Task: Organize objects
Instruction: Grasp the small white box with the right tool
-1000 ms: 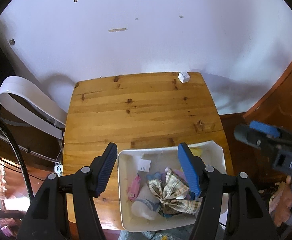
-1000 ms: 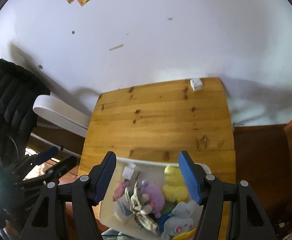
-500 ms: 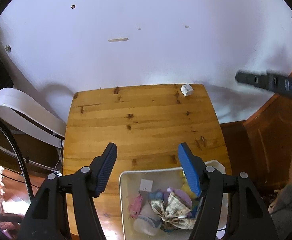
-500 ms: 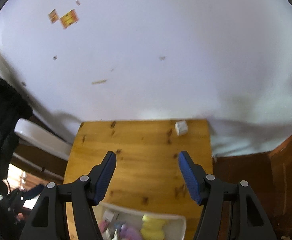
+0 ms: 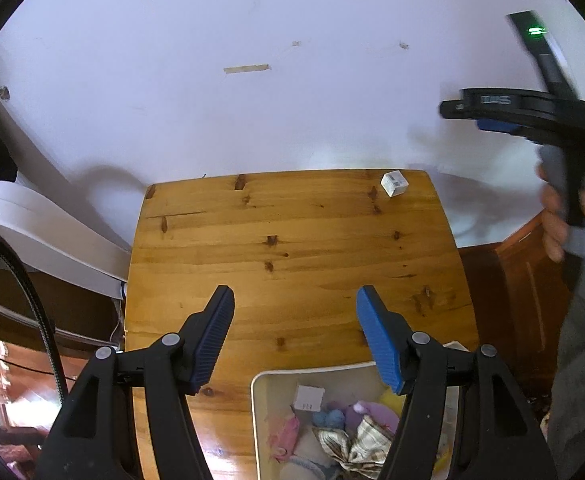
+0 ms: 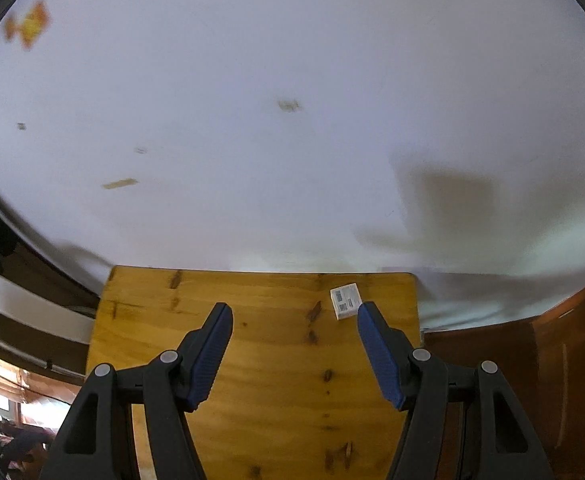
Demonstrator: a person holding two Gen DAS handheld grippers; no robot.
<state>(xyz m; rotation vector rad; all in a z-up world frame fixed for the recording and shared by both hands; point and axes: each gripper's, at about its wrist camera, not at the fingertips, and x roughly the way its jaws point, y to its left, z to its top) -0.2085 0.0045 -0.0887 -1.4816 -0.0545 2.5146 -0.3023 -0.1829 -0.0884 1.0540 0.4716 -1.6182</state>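
Observation:
A white bin (image 5: 258, 420) holding several soft toys, with a plaid cloth bow (image 5: 352, 442) on top, sits at the near right of the wooden table (image 5: 292, 248). My left gripper (image 5: 294, 306) is open and empty, above the table just behind the bin. My right gripper (image 6: 294, 320) is open and empty, raised high over the table; it also shows at the right of the left wrist view (image 5: 532, 120), held in a hand. A small white box (image 5: 393, 183) lies at the table's far right corner, also in the right wrist view (image 6: 346, 301).
A white wall stands behind the table. A white curved chair part (image 5: 44, 236) is to the left of the table. Dark wooden furniture (image 5: 512, 272) stands to the right. A black cable (image 5: 32, 300) hangs at the left.
Both grippers rose and pulled back from the bin. The right gripper lifted far up, so the bin left its view. Both stayed open.

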